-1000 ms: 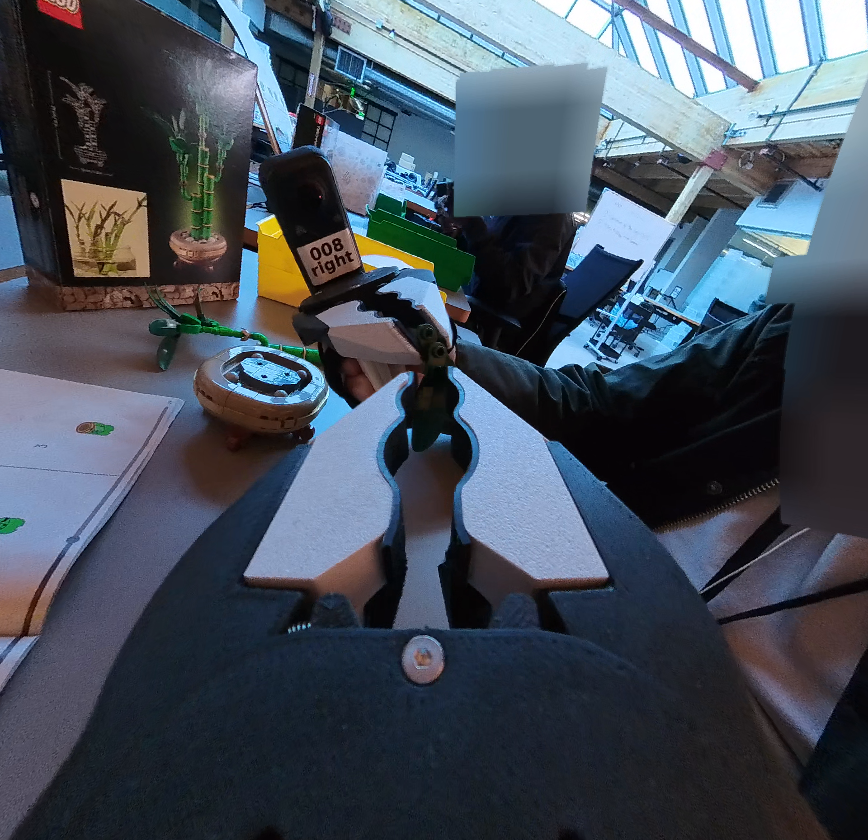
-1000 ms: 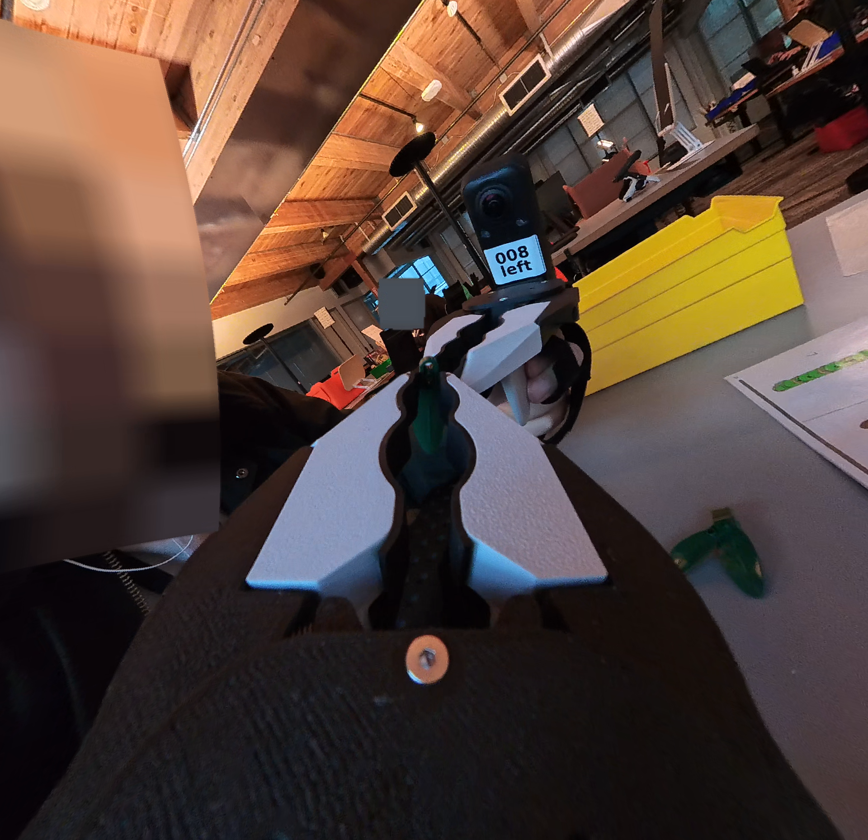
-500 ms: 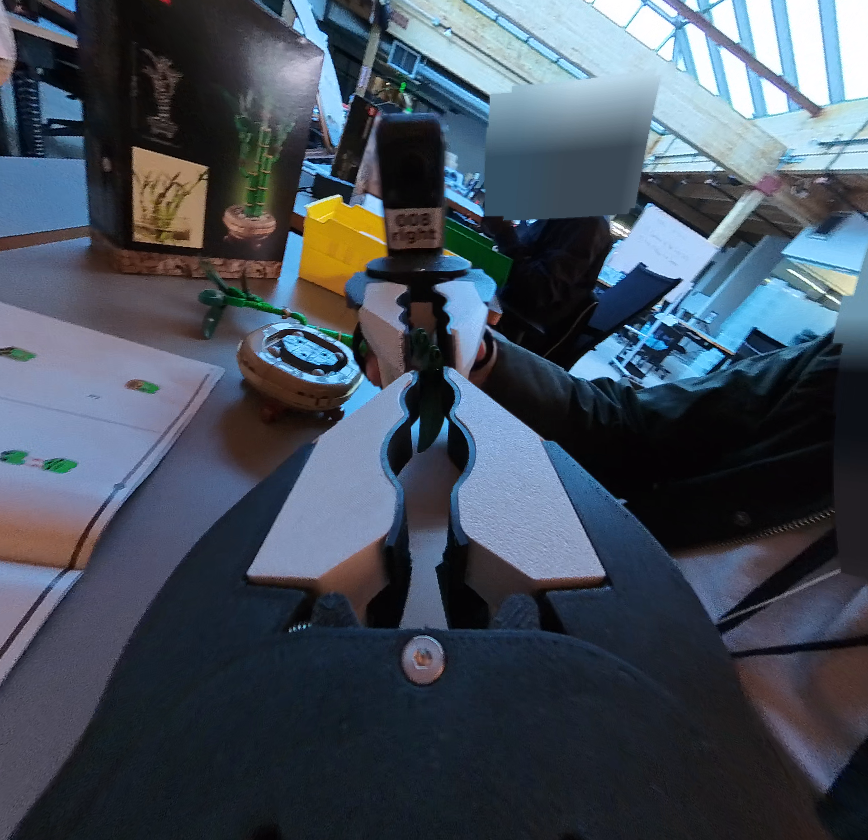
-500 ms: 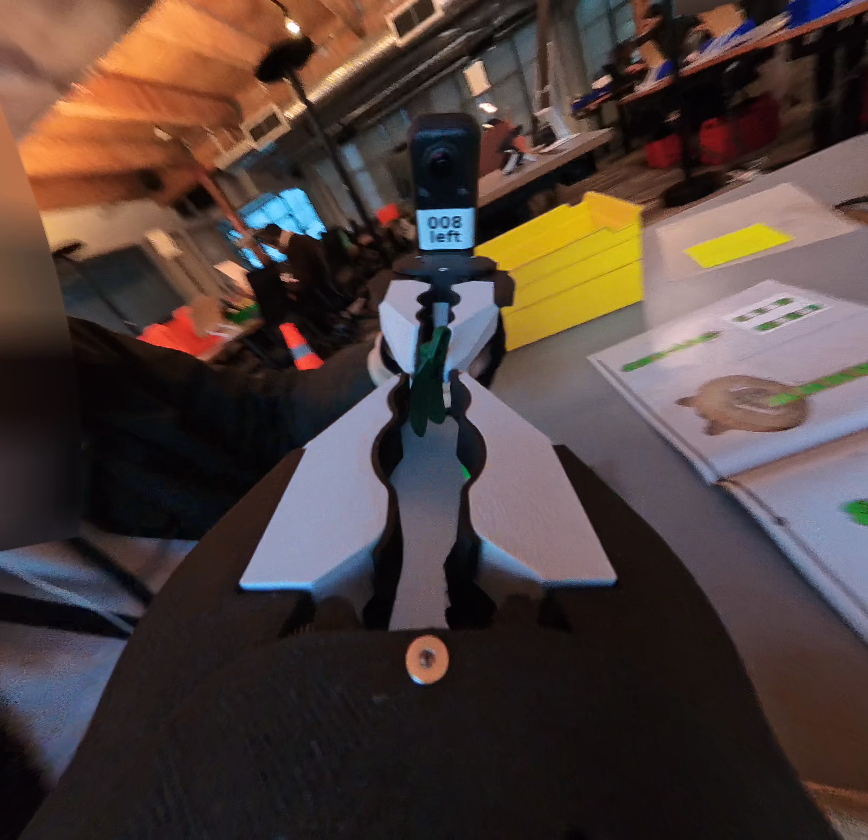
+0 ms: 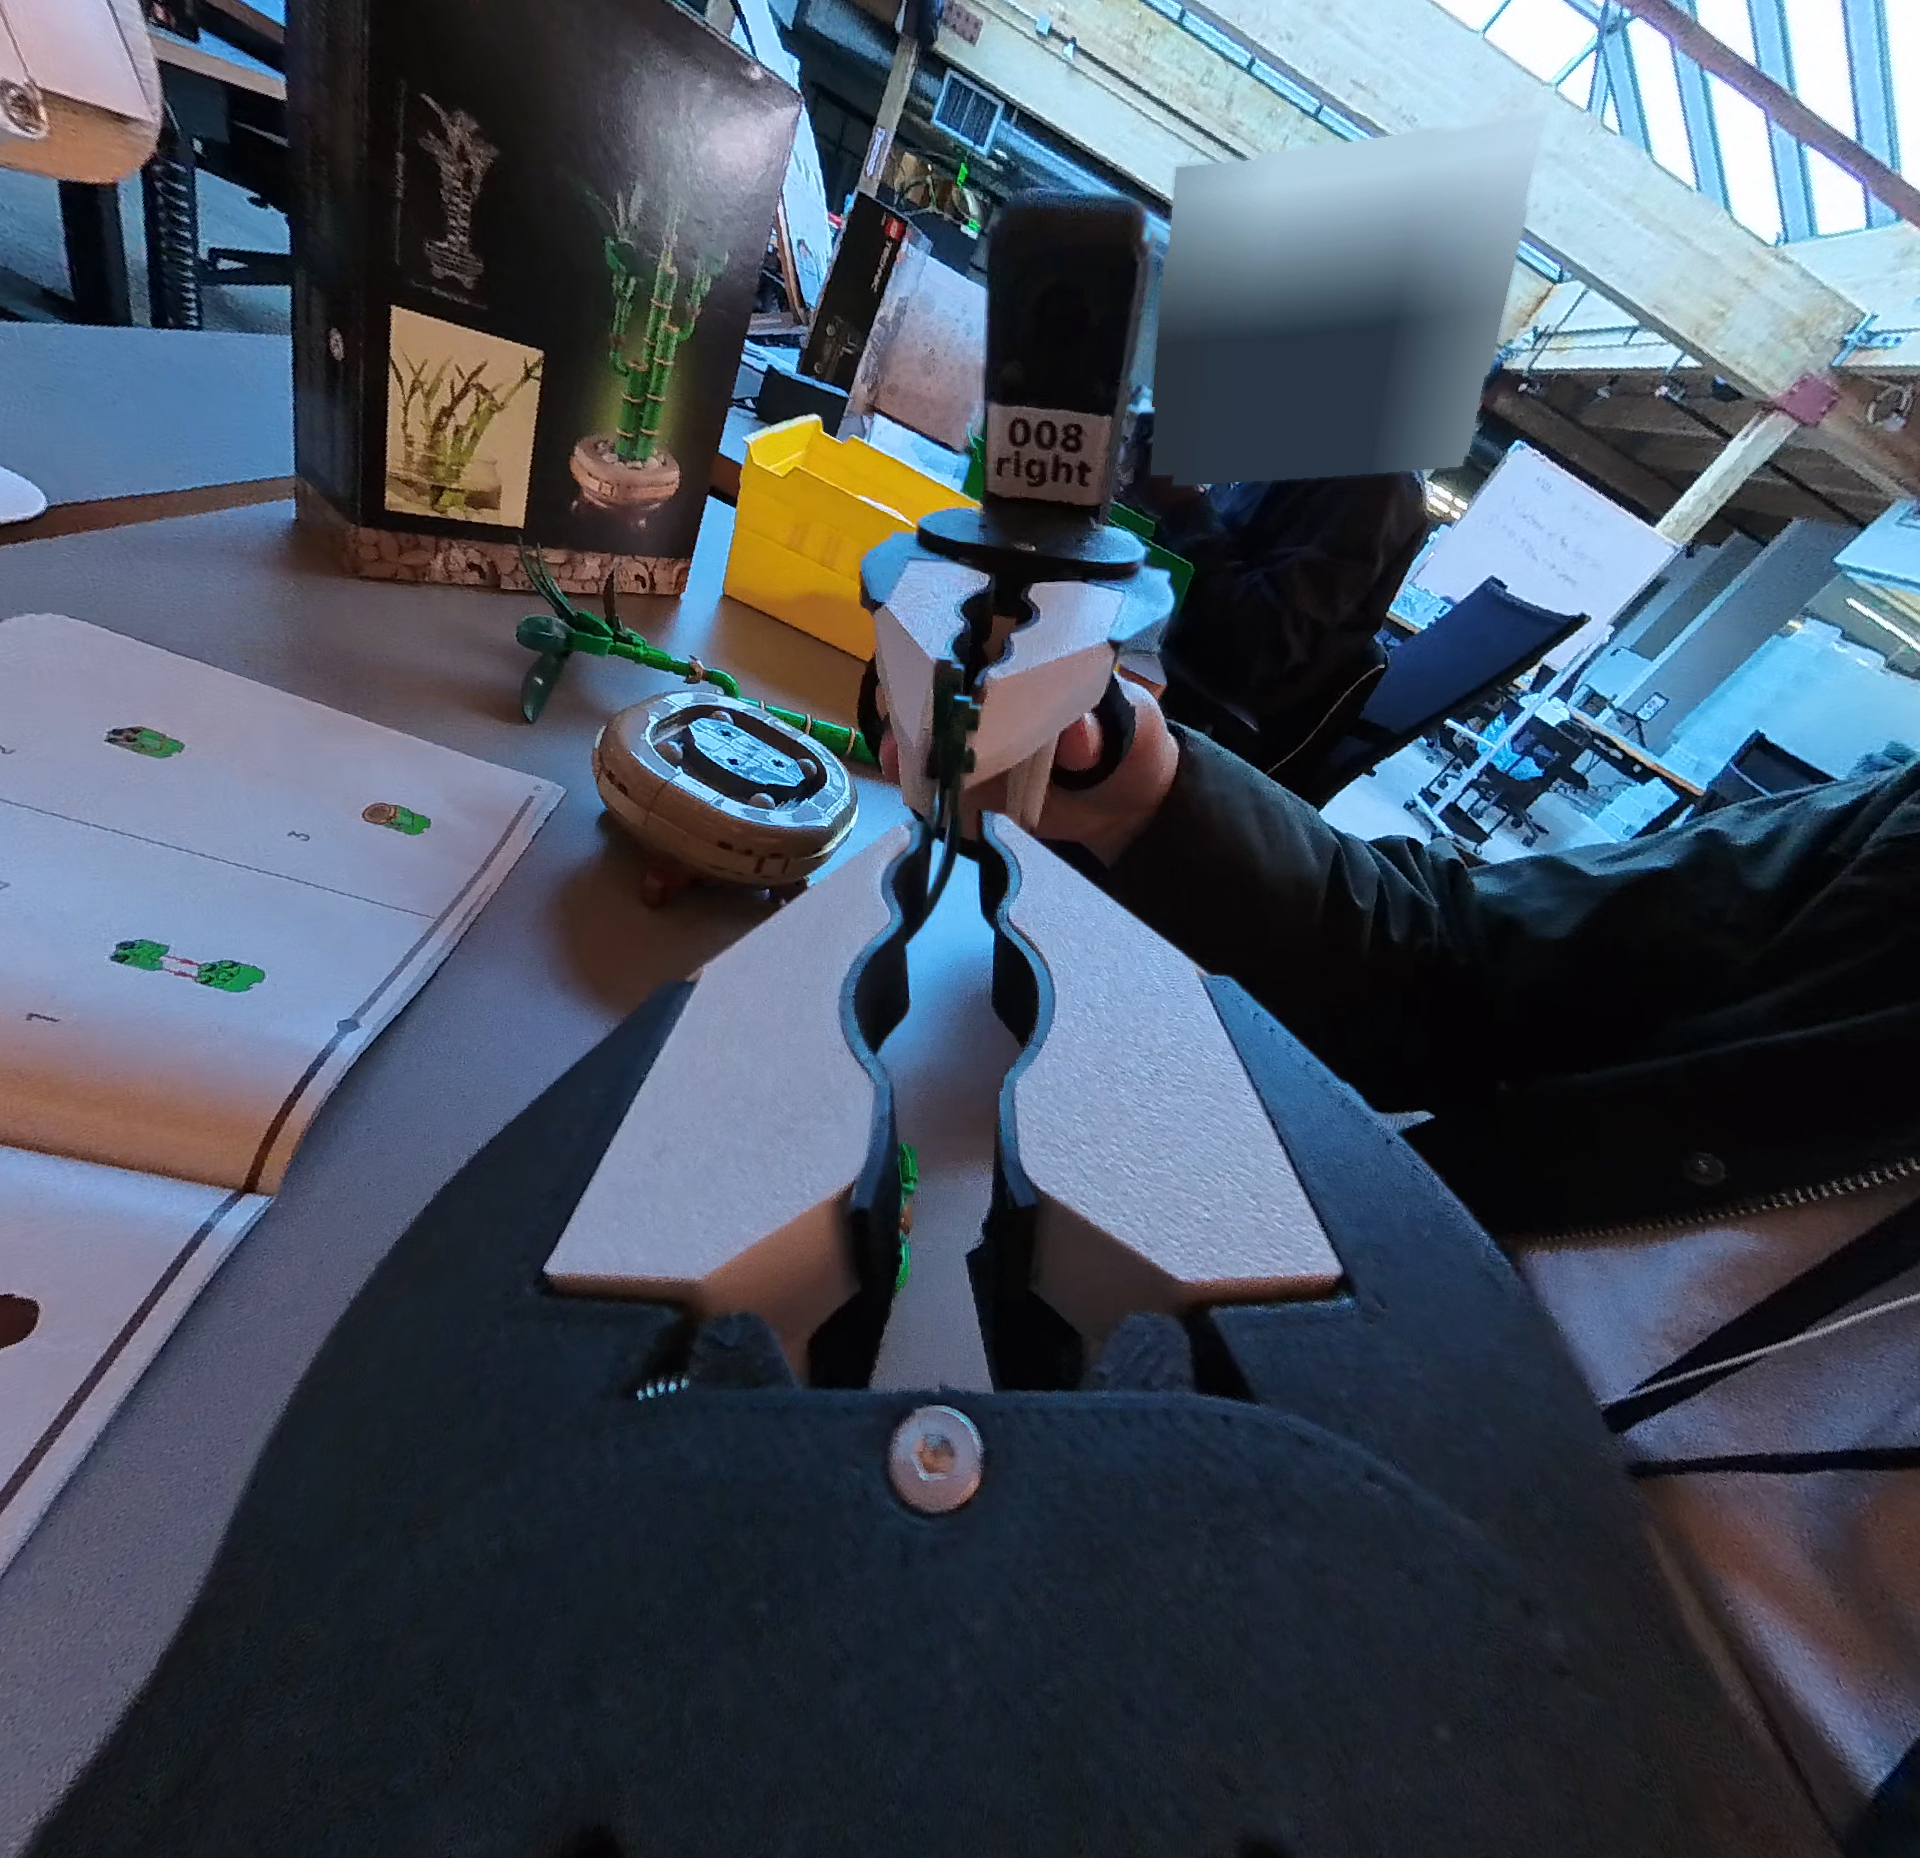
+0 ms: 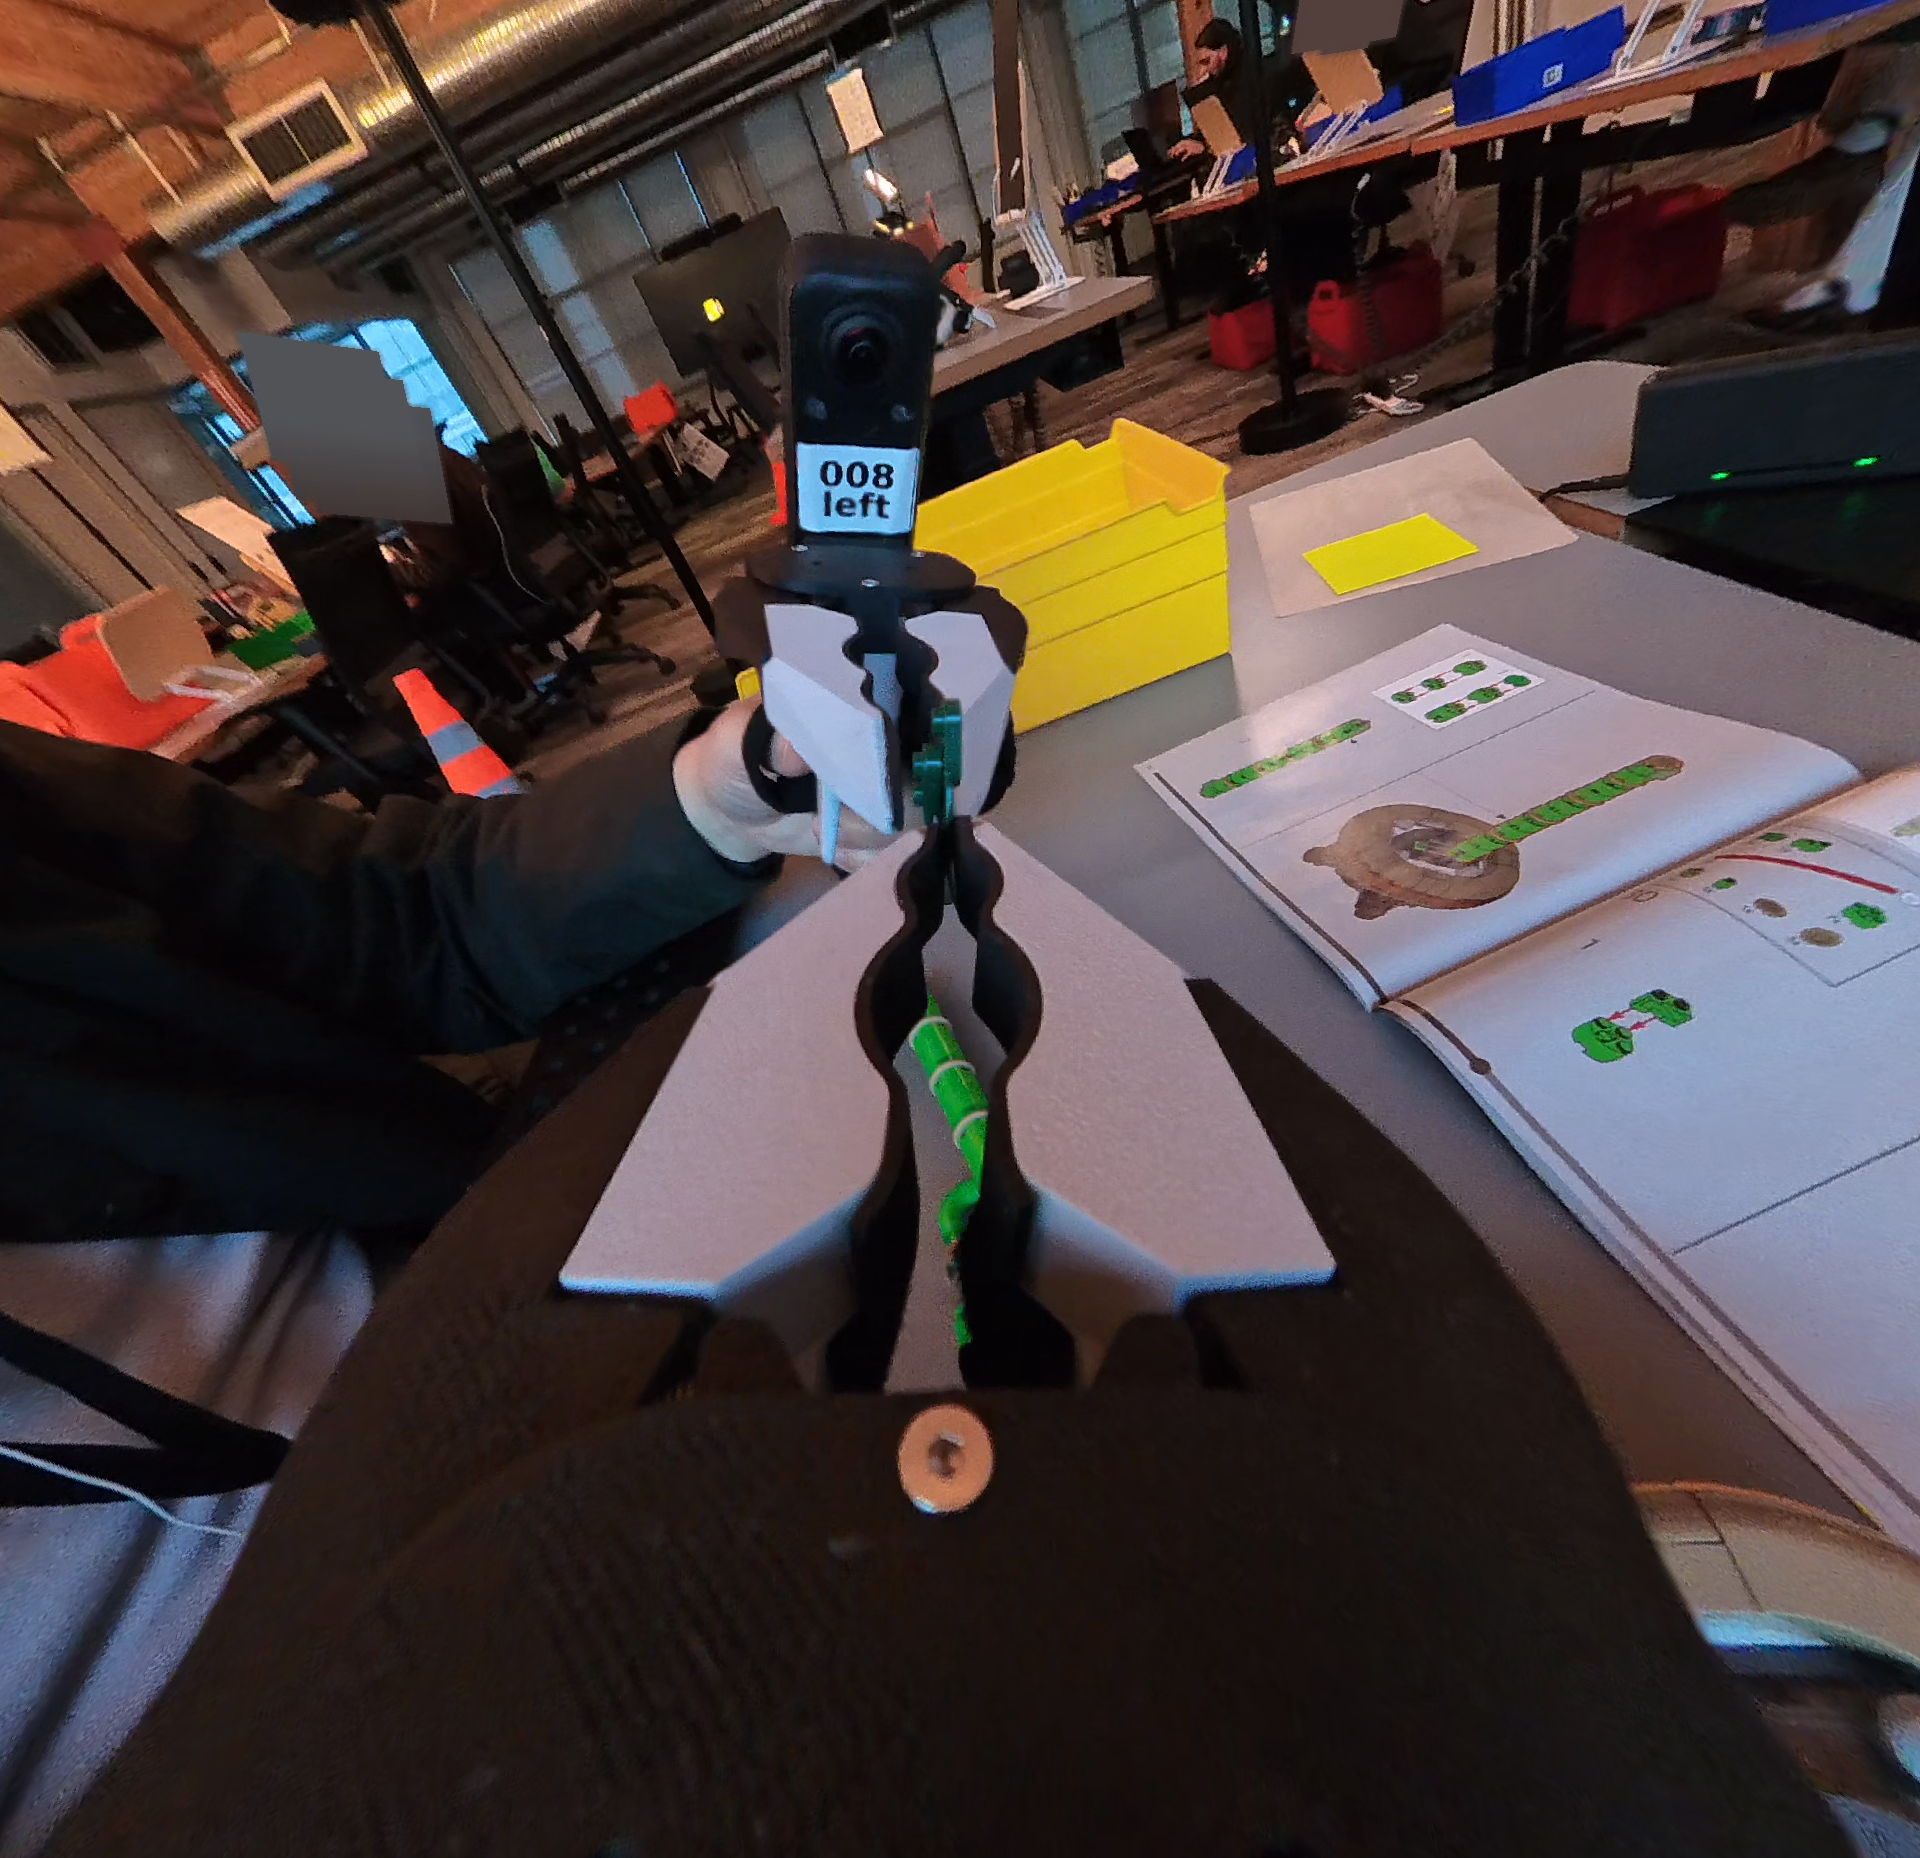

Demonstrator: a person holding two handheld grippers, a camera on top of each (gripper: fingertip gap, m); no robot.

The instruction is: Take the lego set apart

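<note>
A dark green leaf piece (image 5: 951,728) (image 6: 940,759) is held in the air between both grippers, which face each other tip to tip. My left gripper (image 5: 951,842) is shut on one end of it and my right gripper (image 6: 951,847) on the other. In the left wrist view the right gripper (image 5: 961,769) stands upright just beyond my tips. The round tan base (image 5: 727,780) sits on the table to the left. A green bamboo stalk (image 5: 644,655) with leaves lies behind it. The stalk (image 6: 951,1081) shows through the gap between the right fingers.
An open instruction booklet (image 5: 208,873) (image 6: 1558,925) lies on the grey table (image 5: 416,613). The set's black box (image 5: 520,281) stands at the back beside a yellow bin (image 5: 810,530) (image 6: 1101,561). The person's dark sleeves (image 5: 1558,977) reach in from the table's edge. Left and right tips are no more than a few centimetres apart. My right gripper's tips are some 15 cm from the round tan base (image 5: 727,780).
Both grippers have turned upright and square to each other and swung towards the table, still holding the leaf piece between them. The right wrist view now shows the booklet.
</note>
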